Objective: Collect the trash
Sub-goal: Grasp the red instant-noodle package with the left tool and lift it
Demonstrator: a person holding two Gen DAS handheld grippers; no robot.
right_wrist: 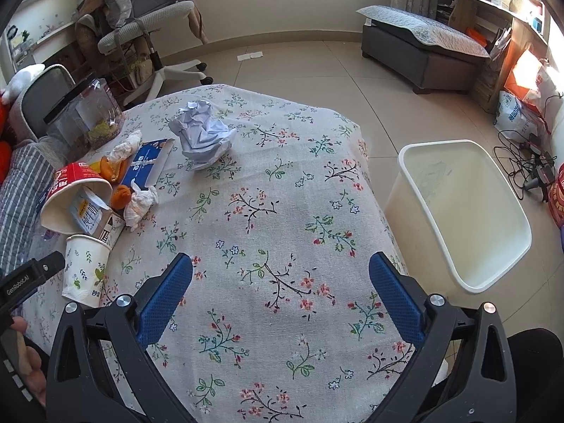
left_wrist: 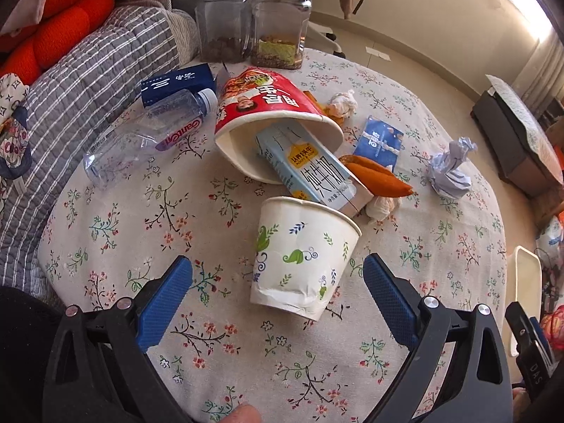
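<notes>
The table wears a matt woven cloth [left_wrist: 116,211] printed with small flowers, and on it, at the centre of the left wrist view, lies a thin paper cup [left_wrist: 299,261] with a smooth, faintly creased wall, above it a glossy printed paper bowl [left_wrist: 268,105] and a smooth coated milk carton [left_wrist: 310,169]. At upper left a clear crinkled plastic bottle [left_wrist: 141,137] lies before two clear hard jars [left_wrist: 253,24] with black lids, and at right sits crumpled matt paper [left_wrist: 453,169]. In the right wrist view the bin [right_wrist: 493,264] at right is smooth white plastic on glossy floor tiles [right_wrist: 317,60], and both grippers' fingers [right_wrist: 165,303] carry blue pads of dimpled texture on matt black plastic frames with shiny metal screws.
</notes>
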